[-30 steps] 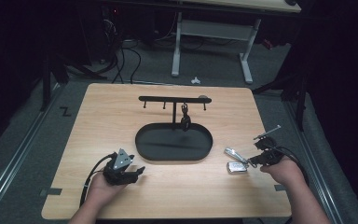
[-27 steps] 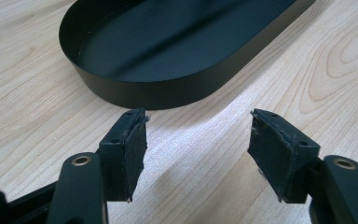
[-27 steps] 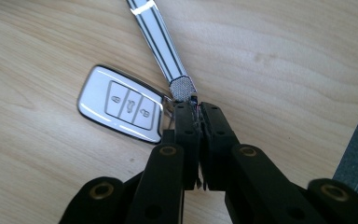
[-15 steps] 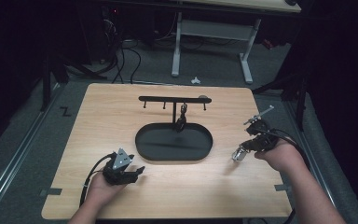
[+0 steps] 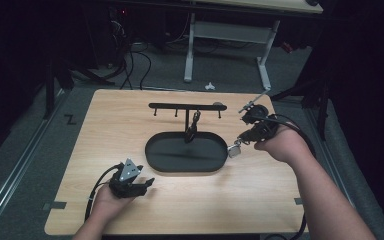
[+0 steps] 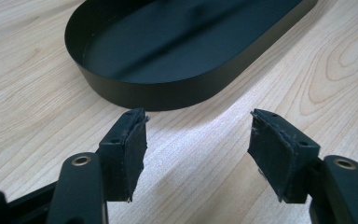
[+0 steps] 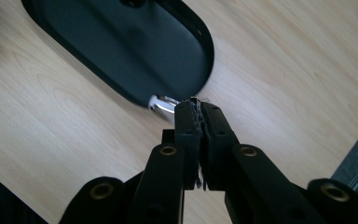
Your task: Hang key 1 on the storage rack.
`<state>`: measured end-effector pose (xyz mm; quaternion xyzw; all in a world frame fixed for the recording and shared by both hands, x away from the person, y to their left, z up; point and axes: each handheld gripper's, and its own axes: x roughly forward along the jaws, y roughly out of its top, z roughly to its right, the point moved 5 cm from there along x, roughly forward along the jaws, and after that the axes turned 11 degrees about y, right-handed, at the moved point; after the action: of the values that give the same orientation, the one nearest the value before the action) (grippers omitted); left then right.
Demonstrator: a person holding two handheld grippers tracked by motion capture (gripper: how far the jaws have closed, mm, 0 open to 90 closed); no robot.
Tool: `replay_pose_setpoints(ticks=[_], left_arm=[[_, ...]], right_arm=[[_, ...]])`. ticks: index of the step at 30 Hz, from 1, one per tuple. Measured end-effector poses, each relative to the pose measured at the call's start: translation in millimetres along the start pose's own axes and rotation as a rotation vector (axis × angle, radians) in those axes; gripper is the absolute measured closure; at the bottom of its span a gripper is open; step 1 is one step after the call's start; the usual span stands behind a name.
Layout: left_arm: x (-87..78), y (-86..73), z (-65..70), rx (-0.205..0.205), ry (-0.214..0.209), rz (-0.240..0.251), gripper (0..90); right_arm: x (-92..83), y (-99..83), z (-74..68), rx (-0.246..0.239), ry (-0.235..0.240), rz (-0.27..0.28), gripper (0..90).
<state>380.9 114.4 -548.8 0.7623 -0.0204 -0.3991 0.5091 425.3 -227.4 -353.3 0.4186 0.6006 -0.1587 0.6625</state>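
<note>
1. The left gripper [image 5: 139,186] rests on the table [image 5: 105,125] near the tray's [image 5: 152,150] front left, jaws spread, nothing between them.
2. The right gripper [image 5: 240,142], jaws pressed together, pinches a small silver tag [image 5: 234,150] hanging just off the tray's right end.
3. Likely step: carrying the tag to the hook rack [image 5: 180,106]. Next calls for lifting and lining its loop with a free hook.

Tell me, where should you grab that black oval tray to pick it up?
Pinch the tray by its thin upright wall, at the rounded end near the left tool, coming down from above. The wall is narrow and stands straight, so it probably fits between open jaws.
</note>
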Motion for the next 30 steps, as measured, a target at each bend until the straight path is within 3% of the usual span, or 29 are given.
replay_pose_setpoints(ticks=[3,6,15,22,23,30], left_arm=[[-0.6,-1.1,-1.1,-0.001,0.000,-0.006,37.0],[-1.0,-2.7,-2.4,-0.010,0.004,-0.003,37.0],[-3.5,-6.2,-7.3,-0.022,0.017,-0.004,37.0],[-3.4,-8.4,-8.1,-0.020,0.015,-0.015,37.0],[-3.2,-8.4,-7.7,-0.020,0.015,-0.015,37.0],[-2.3,-8.2,-6.8,-0.016,0.014,-0.016,37.1]], right_arm=[[2.7,22.6,-7.4,-0.031,0.011,0.002,87.0],[4.3,32.8,-8.8,-0.042,0.020,0.009,87.0],[19.7,72.9,-1.8,-0.069,0.050,0.008,87.0],[25.9,88.4,10.1,-0.032,0.067,0.009,86.9],[27.2,90.4,13.3,-0.051,0.071,0.010,86.9],[34.4,99.1,26.6,-0.038,0.083,0.018,86.8]])
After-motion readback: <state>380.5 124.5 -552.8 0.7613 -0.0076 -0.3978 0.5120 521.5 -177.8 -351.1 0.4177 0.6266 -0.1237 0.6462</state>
